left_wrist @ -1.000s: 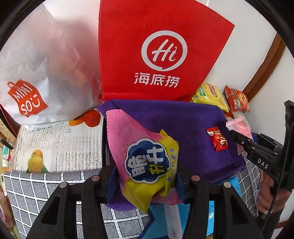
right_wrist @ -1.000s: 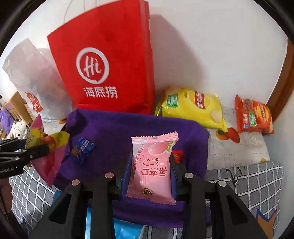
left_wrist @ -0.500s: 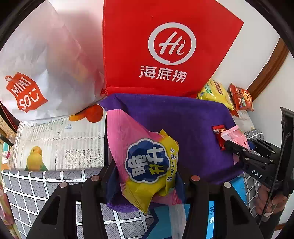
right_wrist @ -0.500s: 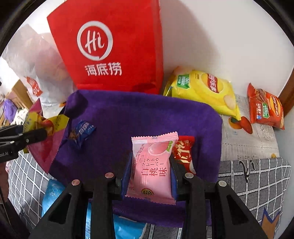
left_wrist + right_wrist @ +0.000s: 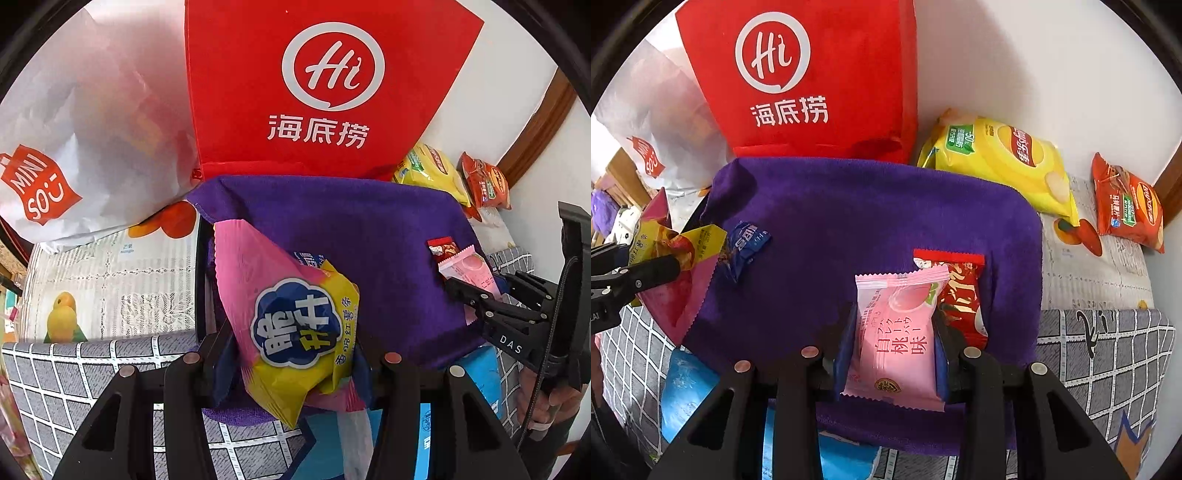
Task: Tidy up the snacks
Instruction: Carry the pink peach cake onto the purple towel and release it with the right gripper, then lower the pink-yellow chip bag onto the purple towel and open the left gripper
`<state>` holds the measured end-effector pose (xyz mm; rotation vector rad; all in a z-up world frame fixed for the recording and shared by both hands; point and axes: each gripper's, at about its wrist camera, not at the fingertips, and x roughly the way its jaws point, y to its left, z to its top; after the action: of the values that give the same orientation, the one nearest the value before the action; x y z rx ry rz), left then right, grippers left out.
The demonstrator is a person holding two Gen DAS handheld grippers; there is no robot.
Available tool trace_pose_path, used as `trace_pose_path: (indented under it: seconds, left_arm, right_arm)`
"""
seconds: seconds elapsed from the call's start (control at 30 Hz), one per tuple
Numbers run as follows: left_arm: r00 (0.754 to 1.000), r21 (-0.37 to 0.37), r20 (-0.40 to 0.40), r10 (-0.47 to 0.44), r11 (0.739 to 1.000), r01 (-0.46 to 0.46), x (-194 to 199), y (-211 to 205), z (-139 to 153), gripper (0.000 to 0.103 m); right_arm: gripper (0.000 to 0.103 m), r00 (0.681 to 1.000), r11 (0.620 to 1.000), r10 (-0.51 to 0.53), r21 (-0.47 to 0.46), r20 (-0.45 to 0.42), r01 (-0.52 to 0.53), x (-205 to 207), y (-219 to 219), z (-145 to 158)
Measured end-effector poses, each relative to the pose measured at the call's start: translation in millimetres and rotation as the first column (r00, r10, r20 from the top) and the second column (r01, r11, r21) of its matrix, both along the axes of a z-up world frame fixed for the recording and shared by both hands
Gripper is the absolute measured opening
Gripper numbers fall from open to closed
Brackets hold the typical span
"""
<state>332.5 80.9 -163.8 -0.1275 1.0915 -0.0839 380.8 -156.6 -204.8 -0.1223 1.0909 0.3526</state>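
My left gripper [image 5: 291, 354] is shut on a pink and yellow snack bag [image 5: 288, 321], held over the left edge of the purple cloth [image 5: 351, 229]. My right gripper [image 5: 894, 343] is shut on a pink peach snack packet [image 5: 897, 332], low over the cloth's [image 5: 857, 221] right part, beside a red packet [image 5: 964, 291] lying there. A small blue candy packet [image 5: 748, 240] lies on the cloth's left side, next to the left gripper's bag [image 5: 676, 266]. The right gripper [image 5: 476, 295] with its pink packet [image 5: 469, 267] shows at the right of the left wrist view.
A red Hi bag [image 5: 809, 77] and a white Miniso bag [image 5: 74, 140] stand at the back against the wall. A yellow chip bag [image 5: 1001, 162] and an orange-red chip bag [image 5: 1126, 210] lie at the back right. A blue packet [image 5: 683, 391] lies under the cloth's front edge.
My right gripper has moved forward and down with the pink packet, now beside the red packet. My left gripper has edged forward with its bag.
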Motion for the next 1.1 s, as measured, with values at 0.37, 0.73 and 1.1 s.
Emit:
trace_pose_path:
  seconds: [0.37,0.73,1.1]
  left_arm:
    - [1.0,-0.014,-0.006,0.003,1.0,-0.003,0.4,1.4,-1.9,0.05]
    - [1.0,-0.019,0.016,-0.015,1.0,0.016,-4.6,-4.8,3.0,0.05]
    - [0.995,0.004,0.094,-0.045,0.999,0.045,-13.2,-11.5,21.8,0.075]
  right_arm:
    - [0.052,0.999,0.999,0.01,-0.033,0.047,-0.008,-4.3,5.6,12.5]
    - [0.059,0.993,0.999,-0.038,0.035,0.116,0.034,-9.9,-5.9,38.3]
    - [0.059,0.987,0.997,-0.057,0.065,0.151,0.047,-17.9,-6.4,51.3]
